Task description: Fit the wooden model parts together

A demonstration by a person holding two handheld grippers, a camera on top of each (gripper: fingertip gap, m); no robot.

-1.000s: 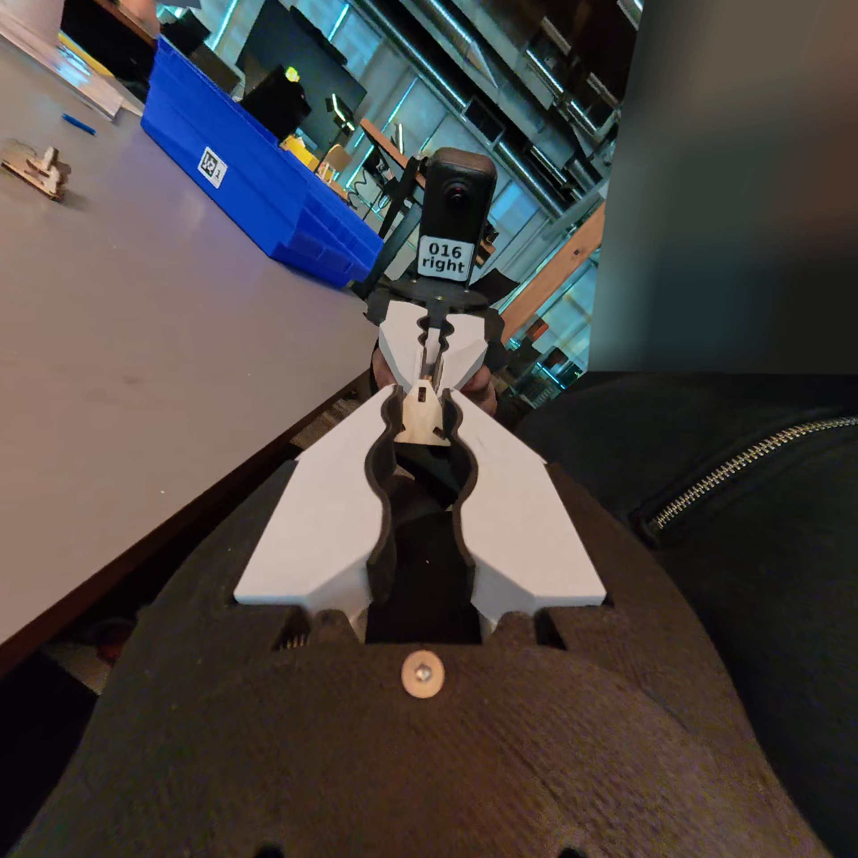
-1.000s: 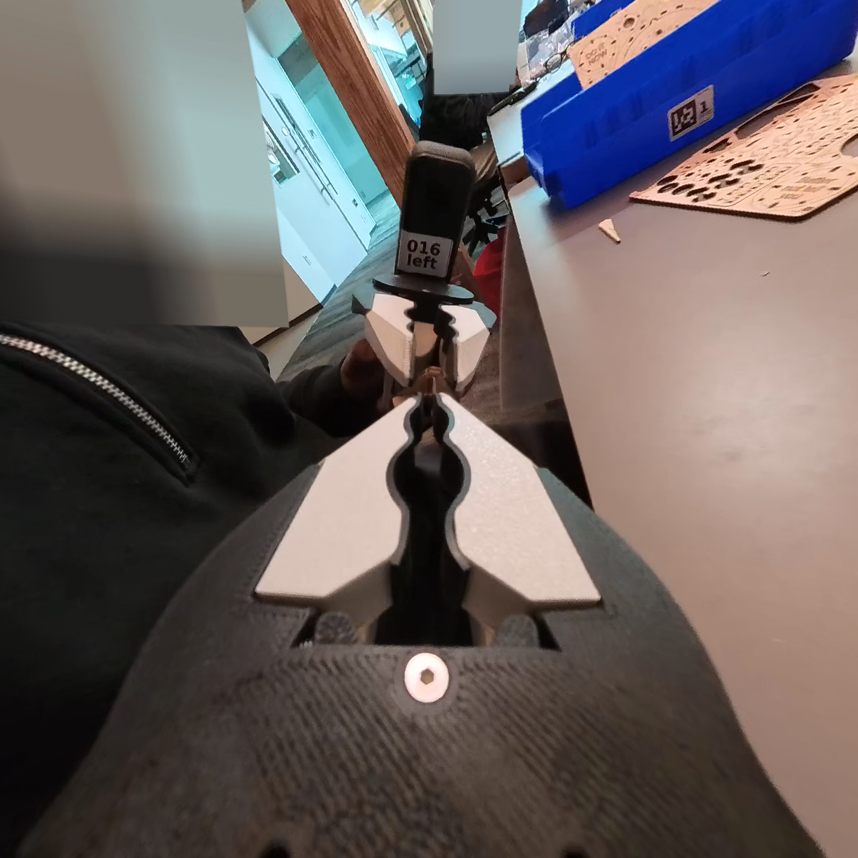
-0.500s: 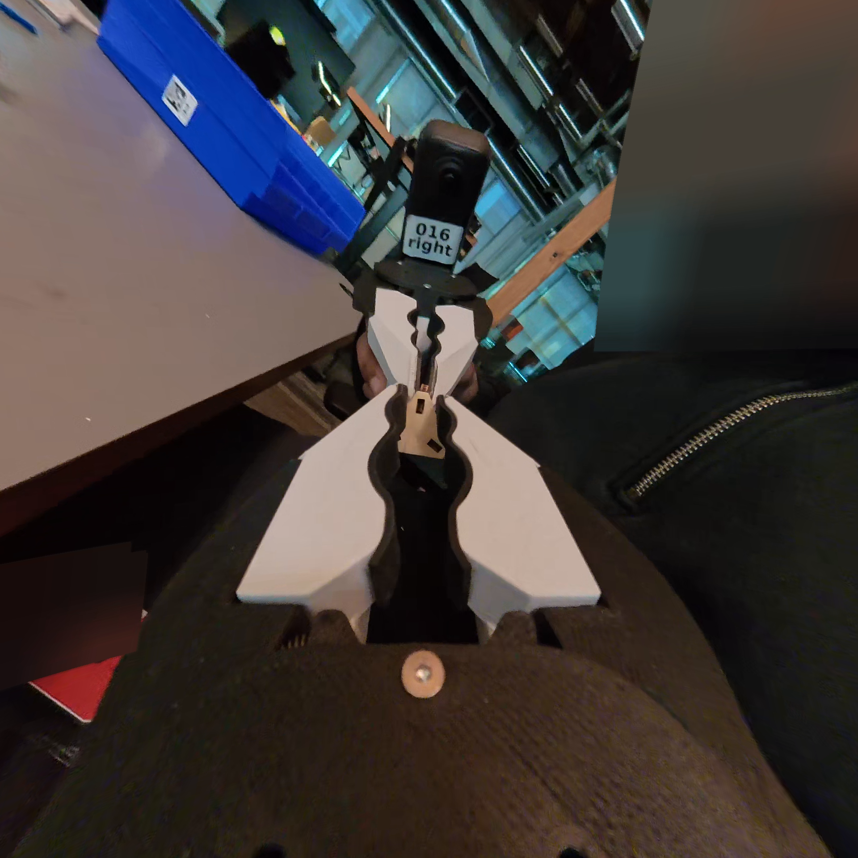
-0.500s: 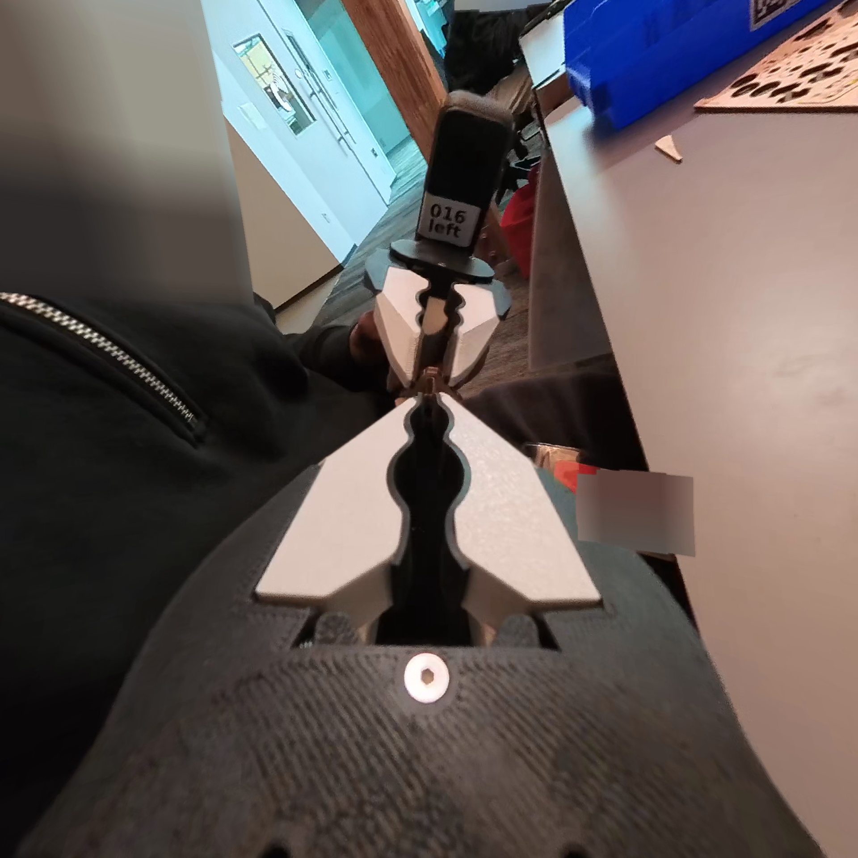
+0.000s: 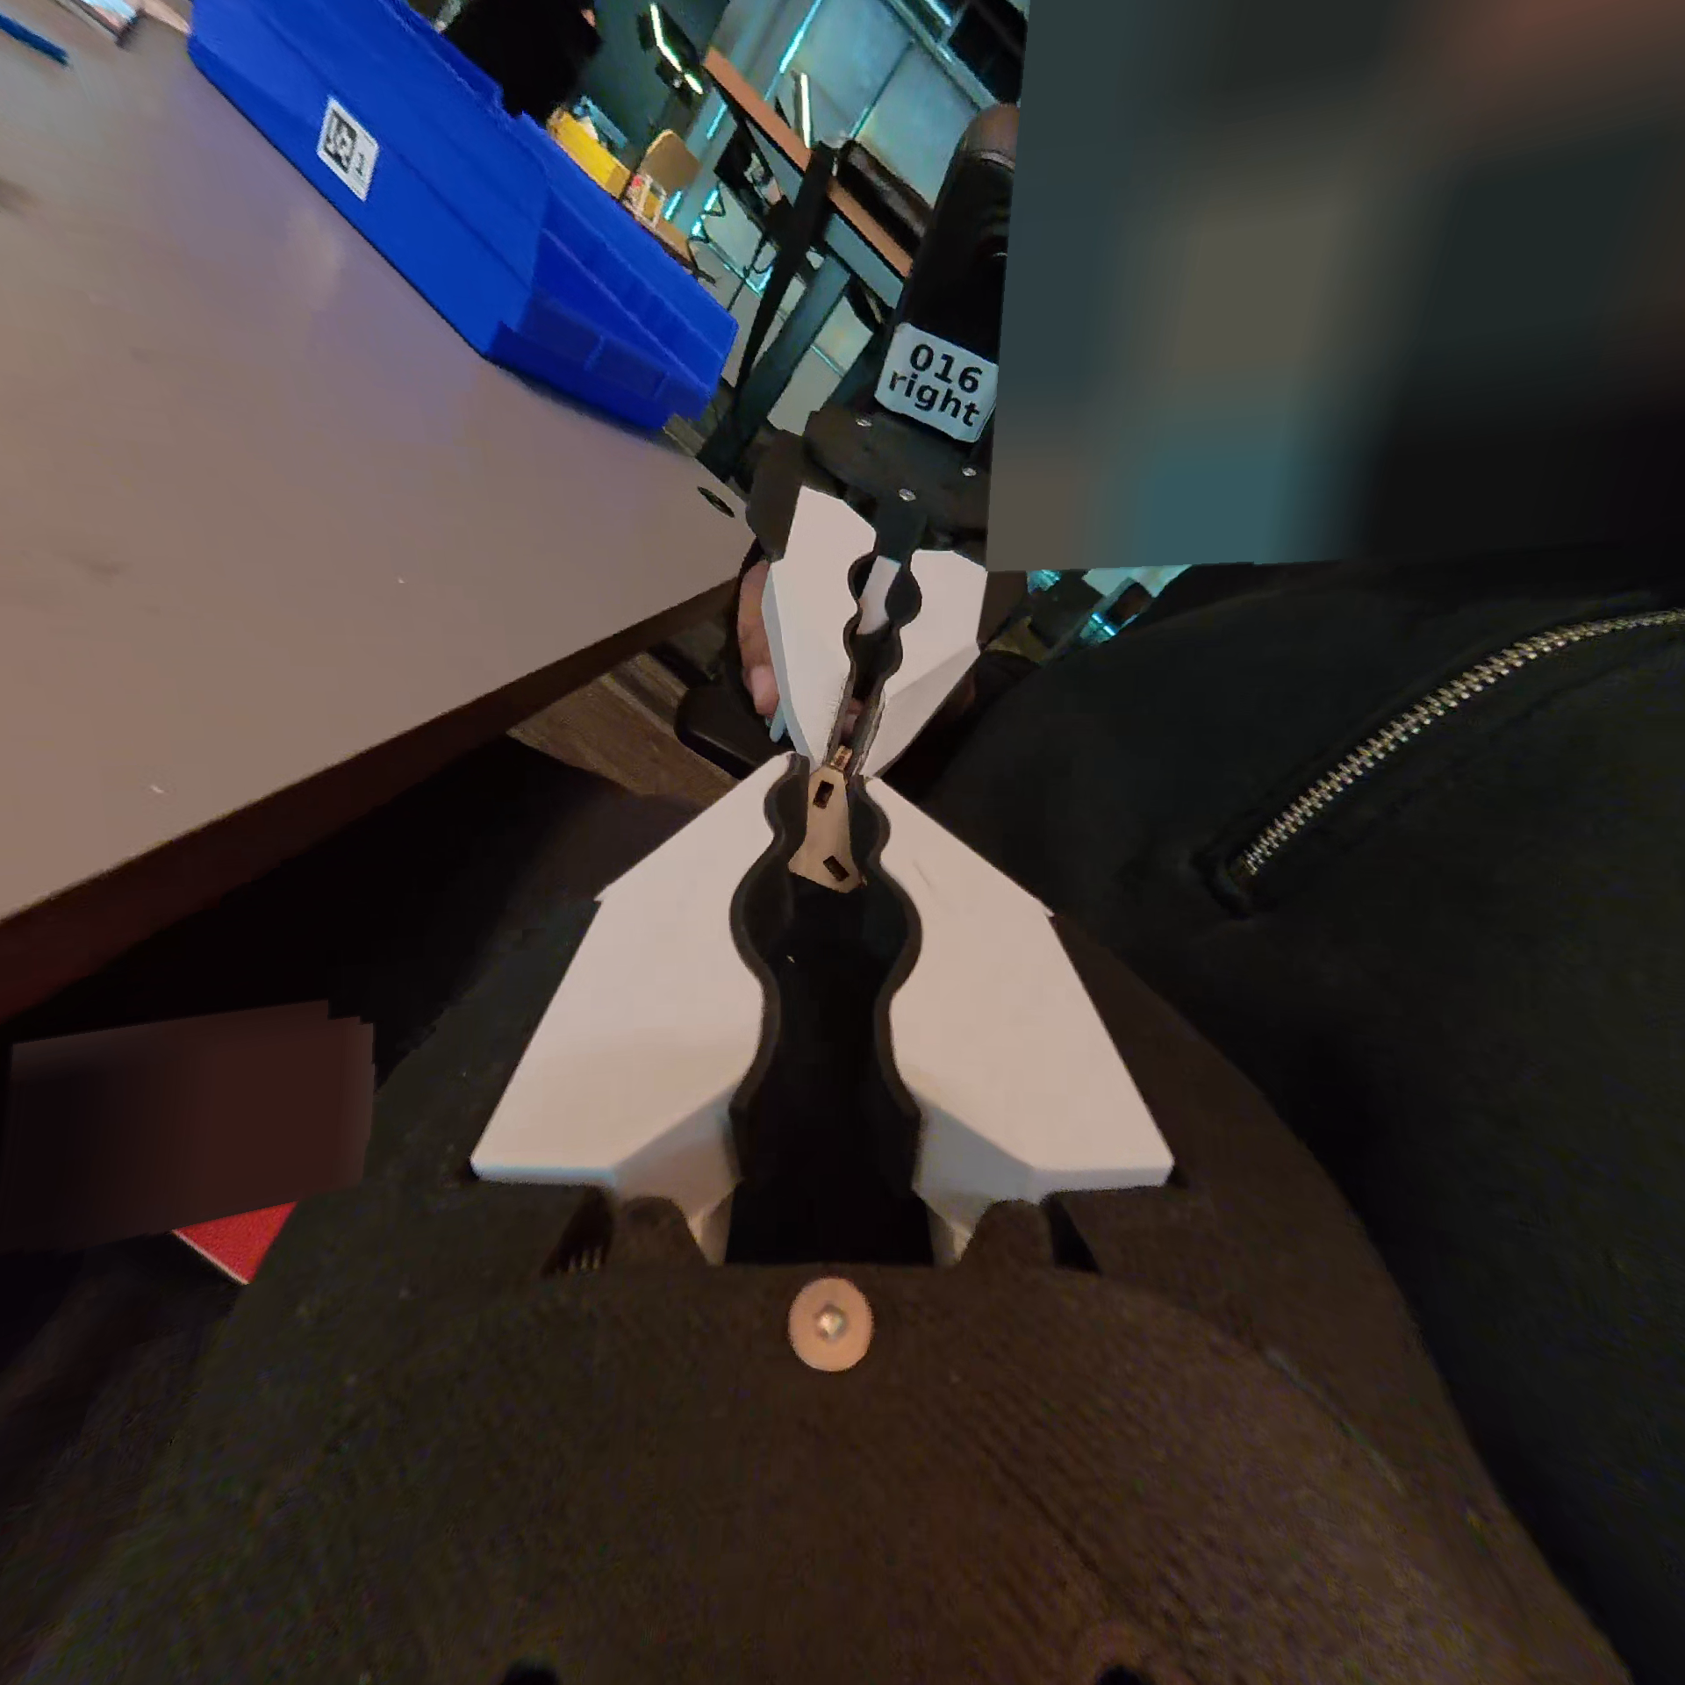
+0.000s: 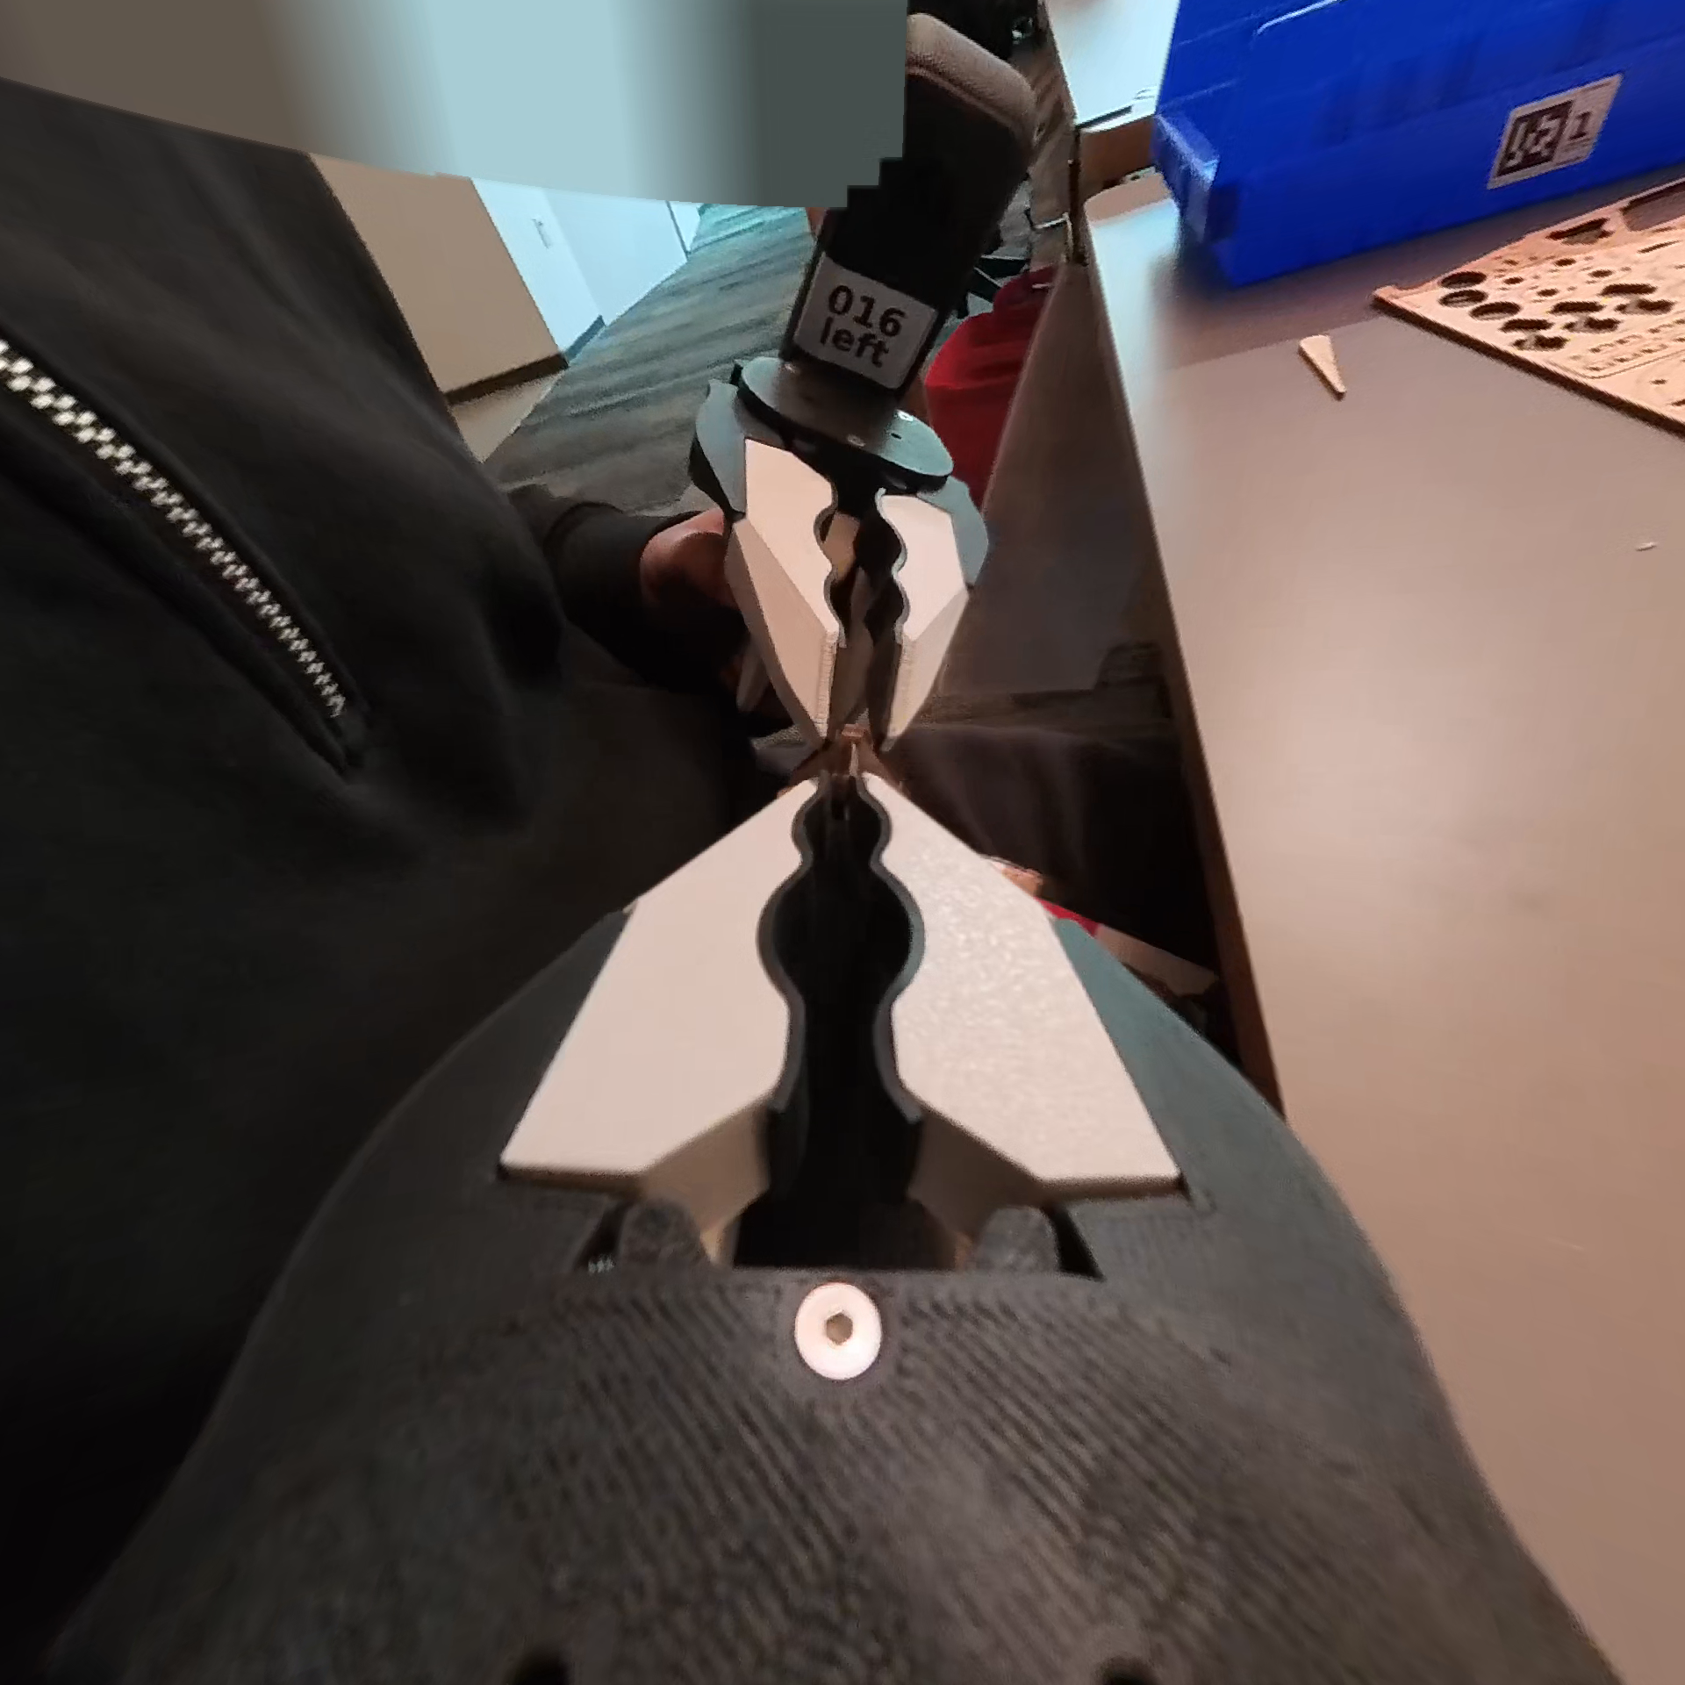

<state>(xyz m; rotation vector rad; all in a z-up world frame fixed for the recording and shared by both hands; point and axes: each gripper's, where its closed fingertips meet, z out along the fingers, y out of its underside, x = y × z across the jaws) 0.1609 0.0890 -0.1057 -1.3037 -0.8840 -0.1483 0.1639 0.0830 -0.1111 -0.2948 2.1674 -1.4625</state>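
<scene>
— Wooden piece, in the left wrist view: where is it held?
— Between the nearly closed fingers of the left gripper, off the tabletop edge; its far tip is met by the right gripper.
— And the right wrist view?
— The right gripper is seen closed on a thin wooden part, tip to tip with the left gripper, beside the tabletop.

I am looking out over a grey table whose dark edge is running diagonally across both views. Beyond it, glass partitions are glowing teal, and black-framed desks with wooden tops are standing in front of them. On the other side, a white wall is catching daylight, and a patterned grey carpet is stretching down a corridor.
</scene>
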